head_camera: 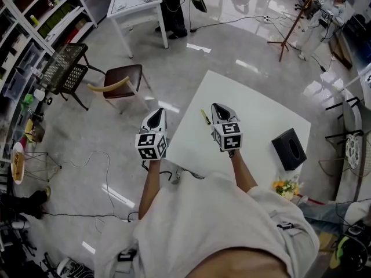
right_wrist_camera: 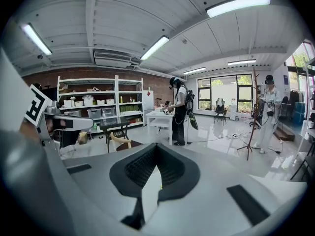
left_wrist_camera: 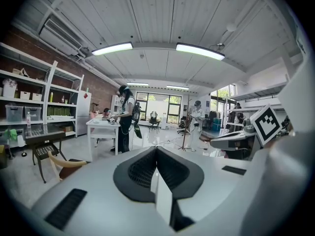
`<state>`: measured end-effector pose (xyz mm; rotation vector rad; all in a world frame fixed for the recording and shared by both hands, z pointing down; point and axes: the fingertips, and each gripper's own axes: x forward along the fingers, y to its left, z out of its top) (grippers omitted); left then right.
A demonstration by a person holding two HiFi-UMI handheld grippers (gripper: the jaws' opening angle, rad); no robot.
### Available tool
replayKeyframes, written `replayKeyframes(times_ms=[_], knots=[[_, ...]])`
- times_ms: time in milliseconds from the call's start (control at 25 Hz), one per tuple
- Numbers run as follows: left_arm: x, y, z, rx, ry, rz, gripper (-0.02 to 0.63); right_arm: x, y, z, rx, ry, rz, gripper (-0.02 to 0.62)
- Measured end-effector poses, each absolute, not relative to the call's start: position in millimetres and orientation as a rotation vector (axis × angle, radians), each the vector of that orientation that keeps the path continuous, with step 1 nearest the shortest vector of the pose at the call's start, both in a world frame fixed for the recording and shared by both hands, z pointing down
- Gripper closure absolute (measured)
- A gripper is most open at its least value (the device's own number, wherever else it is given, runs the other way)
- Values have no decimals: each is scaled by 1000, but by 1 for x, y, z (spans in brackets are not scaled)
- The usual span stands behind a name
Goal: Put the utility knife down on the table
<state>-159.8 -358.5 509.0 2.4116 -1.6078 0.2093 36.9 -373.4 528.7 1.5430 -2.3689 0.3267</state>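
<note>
A yellow utility knife (head_camera: 205, 117) lies on the white table (head_camera: 255, 126), near its left edge. My right gripper (head_camera: 217, 106) hovers over the table just right of the knife, apart from it, jaws shut and empty. My left gripper (head_camera: 157, 112) hangs over the floor just left of the table's edge, with its jaws also together and nothing in them. In the left gripper view the left gripper (left_wrist_camera: 156, 149) has its tips meeting. The right gripper (right_wrist_camera: 157, 146) looks the same in the right gripper view. Both point out into the room, a little below level.
A black tissue box (head_camera: 288, 149) stands at the table's right edge, with small flowers (head_camera: 287, 187) near the front corner. A brown chair (head_camera: 122, 81) and shelving (head_camera: 35, 33) stand to the left. People work at a far white table (head_camera: 136, 4). Cables run across the floor.
</note>
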Motion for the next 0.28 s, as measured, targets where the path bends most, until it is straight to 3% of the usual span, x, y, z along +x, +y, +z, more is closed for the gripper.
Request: replayKeyframes(times_ms=[280], knots=[[-156,-358,513,2407,-1607,211,584,40,-375,533,1539,-2365,316,565]])
